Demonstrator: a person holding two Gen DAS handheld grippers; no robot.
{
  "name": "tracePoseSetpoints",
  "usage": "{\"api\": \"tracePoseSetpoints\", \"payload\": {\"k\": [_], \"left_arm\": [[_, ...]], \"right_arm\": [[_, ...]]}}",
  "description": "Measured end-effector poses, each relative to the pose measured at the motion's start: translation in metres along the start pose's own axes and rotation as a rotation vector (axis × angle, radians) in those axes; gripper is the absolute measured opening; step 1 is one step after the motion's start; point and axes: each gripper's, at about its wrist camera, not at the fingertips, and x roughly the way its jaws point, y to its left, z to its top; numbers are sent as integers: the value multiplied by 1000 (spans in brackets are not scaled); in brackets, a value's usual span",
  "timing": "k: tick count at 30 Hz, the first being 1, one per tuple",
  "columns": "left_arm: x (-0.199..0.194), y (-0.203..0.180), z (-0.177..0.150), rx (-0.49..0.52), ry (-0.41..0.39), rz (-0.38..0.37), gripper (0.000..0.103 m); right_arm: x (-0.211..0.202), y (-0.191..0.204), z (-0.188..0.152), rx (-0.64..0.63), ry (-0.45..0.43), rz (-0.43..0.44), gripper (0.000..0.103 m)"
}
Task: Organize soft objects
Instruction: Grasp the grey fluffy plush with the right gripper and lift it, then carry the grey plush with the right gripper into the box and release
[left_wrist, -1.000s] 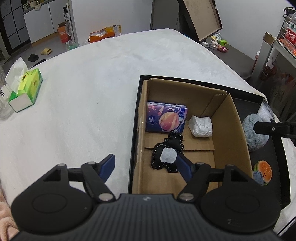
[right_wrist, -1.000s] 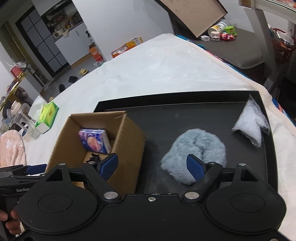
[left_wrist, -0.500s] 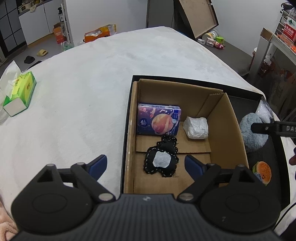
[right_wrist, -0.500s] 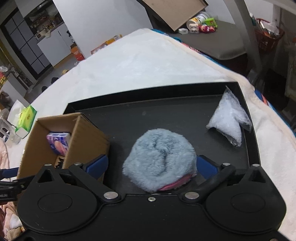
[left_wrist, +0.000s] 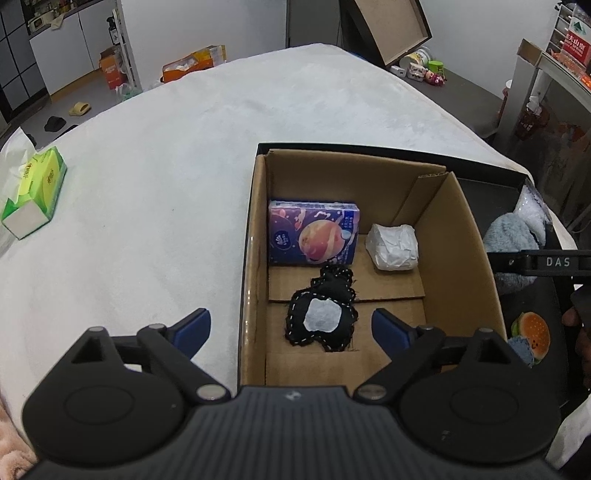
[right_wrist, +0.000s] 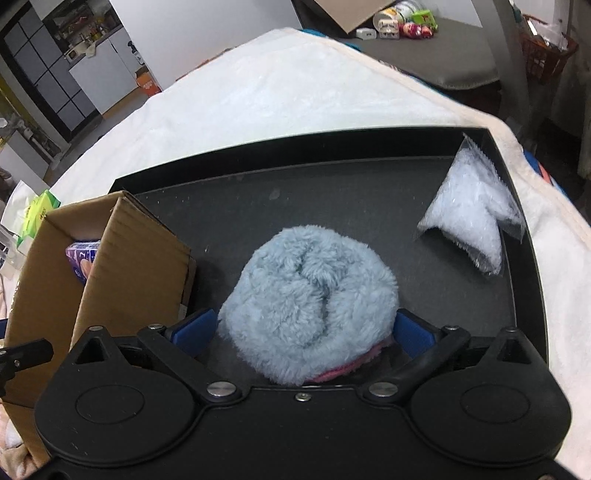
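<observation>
Box: your cardboard box (left_wrist: 458, 206) sits at the left end of the black tray (right_wrist: 332, 206), which lies on the white blanket (left_wrist: 166, 184).
Box contents: a purple tissue pack (left_wrist: 313, 232) lies at 11 o'clock on the box floor, a white crumpled wad (left_wrist: 393, 246) at 1 o'clock, and a black stitched pouch with a white patch (left_wrist: 320, 314) toward 6 o'clock, just touching the tissue pack.
Left gripper: your left gripper (left_wrist: 291, 325) hangs over the near end of the box with its jaws opening wide; the pouch lies below and between them, untouched, and one finger (left_wrist: 192, 325) is outside the box wall.
Right gripper: your right gripper (right_wrist: 304, 330) is down at the tray, jaws closing from their widest.
Fluffy ball: the pale blue fluffy ball (right_wrist: 310, 295), pink at its underside, sits on the tray between those fingers (right_wrist: 194, 328); whether the pads press it yet, you cannot tell.
Clear bag: a clear bag of white fluff (right_wrist: 472, 210) lies at 2 o'clock on the tray, well apart from the ball.
Burger toy: a small burger toy (left_wrist: 530, 334) rests on the tray at 3 o'clock of the box.
Green tissue box: at 9 o'clock on the blanket, far from the tray, stands a green tissue box (left_wrist: 35, 192).
</observation>
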Motion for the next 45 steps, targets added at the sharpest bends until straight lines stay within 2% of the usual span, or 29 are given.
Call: {"api": "tracePoseSetpoints", "payload": {"k": [1, 3, 9, 28, 45], "left_arm": [[1, 0, 0, -1, 4, 1, 97], [3, 0, 1, -4, 10, -2, 98], [2, -1, 2, -10, 3, -19, 98], [-12, 5, 0, -20, -24, -67, 98], [-22, 23, -9, -72, -40, -120, 95]], "right_arm": [[-1, 0, 0, -6, -7, 2, 96], [-2, 0, 0, -23, -6, -8, 85], [-10, -2, 2, -34, -18, -4, 73], [-42, 8, 7, -40, -80, -9, 67], [-85, 59, 27, -89, -176, 58, 67]]}}
